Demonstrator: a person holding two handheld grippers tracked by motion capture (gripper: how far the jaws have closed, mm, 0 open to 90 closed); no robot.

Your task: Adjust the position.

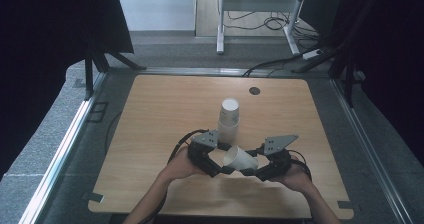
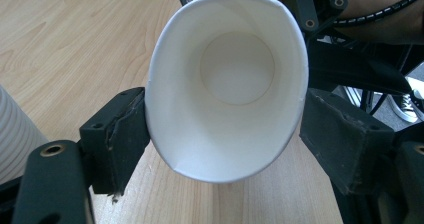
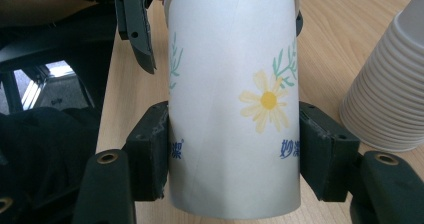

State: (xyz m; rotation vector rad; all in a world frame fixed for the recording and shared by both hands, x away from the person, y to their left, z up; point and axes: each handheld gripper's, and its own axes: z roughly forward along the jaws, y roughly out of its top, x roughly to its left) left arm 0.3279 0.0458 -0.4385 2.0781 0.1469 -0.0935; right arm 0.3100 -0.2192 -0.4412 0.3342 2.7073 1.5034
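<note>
1. We see a single paper cup [image 1: 240, 158] held on its side in the lower middle of the high view, just above the table [image 1: 150, 114], between our two grippers.
2. Our right gripper [image 3: 234, 151] is clamped on the cup's body near its base; in the right gripper view both pads press the printed wall, below the daisy.
3. Our left gripper [image 2: 225, 144] sits at the cup's mouth. In the left gripper view the left pad touches the rim, while the right pad stands just clear of it, so we judge these jaws slack and not gripping.
4. The rim looks squeezed into an oval, which tells us how soft the wall is.
5. We judge the cup very light, thin and easy to crush; its smooth skin may slip under hard pads.
6. The base ring is the stiffest part, so the hold near the bottom seems the safest; at the mouth we should only pinch gently, across the rolled lip.
7. A stack of cups [image 1: 229, 119] stands upright just behind, at the centre of the high view, and at the right edge of the right gripper view.
</note>
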